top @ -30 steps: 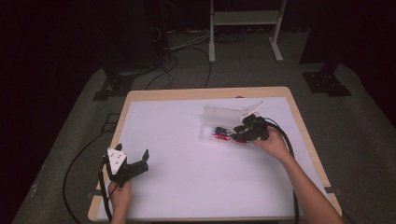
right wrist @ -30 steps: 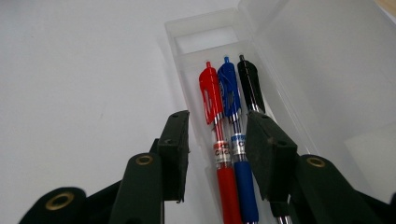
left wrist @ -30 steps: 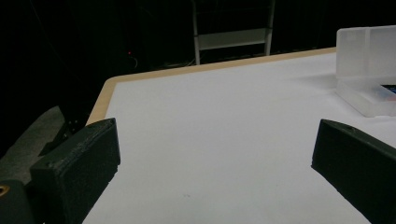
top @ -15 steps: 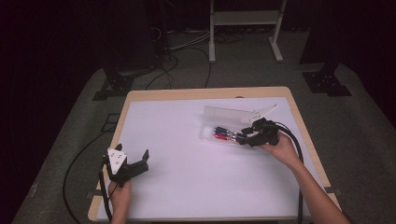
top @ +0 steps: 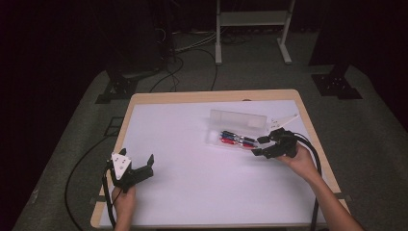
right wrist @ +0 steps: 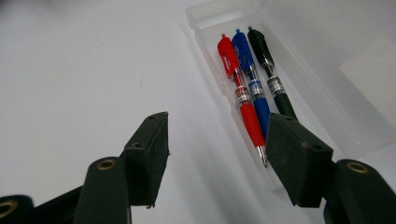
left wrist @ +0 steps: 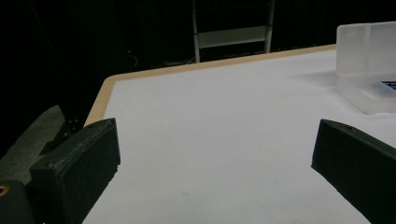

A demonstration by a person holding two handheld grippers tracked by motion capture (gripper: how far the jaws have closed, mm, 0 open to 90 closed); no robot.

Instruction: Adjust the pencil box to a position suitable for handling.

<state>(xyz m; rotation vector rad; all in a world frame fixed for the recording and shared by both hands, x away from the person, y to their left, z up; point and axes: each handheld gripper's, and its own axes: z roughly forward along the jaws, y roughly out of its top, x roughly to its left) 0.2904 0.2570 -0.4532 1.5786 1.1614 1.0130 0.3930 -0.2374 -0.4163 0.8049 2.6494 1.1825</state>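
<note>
Pens lie in the clear case, just ahead of the right gripper, whose empty jaws have just been opening.

left gripper rests low, jaws spread wide; right gripper, held level, has just been opening, nothing between its jaws.

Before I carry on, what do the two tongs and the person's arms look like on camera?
Both tongs, left and right, are black with two blocky, flat-faced jaws. The left carries a grey three-cornered plate on top; a pale plate shows by the right one. A black cable loops from the right tongs, and brass-coloured rings show at its jaw bases in the right gripper view. The forearms are bare, with no sleeves showing.
</note>
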